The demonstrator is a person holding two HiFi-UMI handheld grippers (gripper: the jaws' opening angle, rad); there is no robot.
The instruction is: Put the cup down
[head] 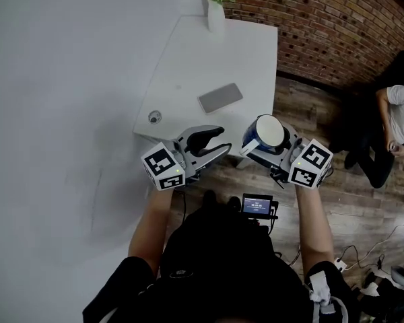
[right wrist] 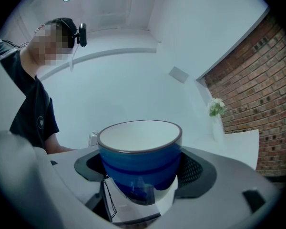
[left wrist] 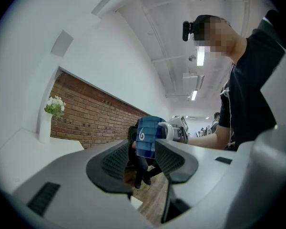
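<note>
1. Two tools are held side by side at the near edge of the white tabletop (head: pixel 188 66), with the wooden floor (head: pixel 363 200) below them
2. The right tool (head: pixel 261 145) is clenched on the blue cup (head: pixel 269 130); its two pads press the cup's sides, and the cup sits upright between them with its white inside facing up
3. The cup hangs in the air by the tabletop's near corner, not resting on it, just to the right of the left tool
4. The left tool (head: pixel 222 140) is released, its jaws apart with nothing between them; seen along those jaws, the cup shows beyond the gap, clear of the pads
5. Ahead of the left tool, a flat grey slab (head: pixel 220 97) lies on the tabletop, and a small round object (head: pixel 155 117) sits nearer, off to that tool's left
6. Far ahead of both tools, a white vase (head: pixel 216 15) of pale flowers stands at the tabletop's far end by the brick wall (head: pixel 323 25)
7. A person (head: pixel 397 123) in a white top is well off to the right of the right tool
</note>
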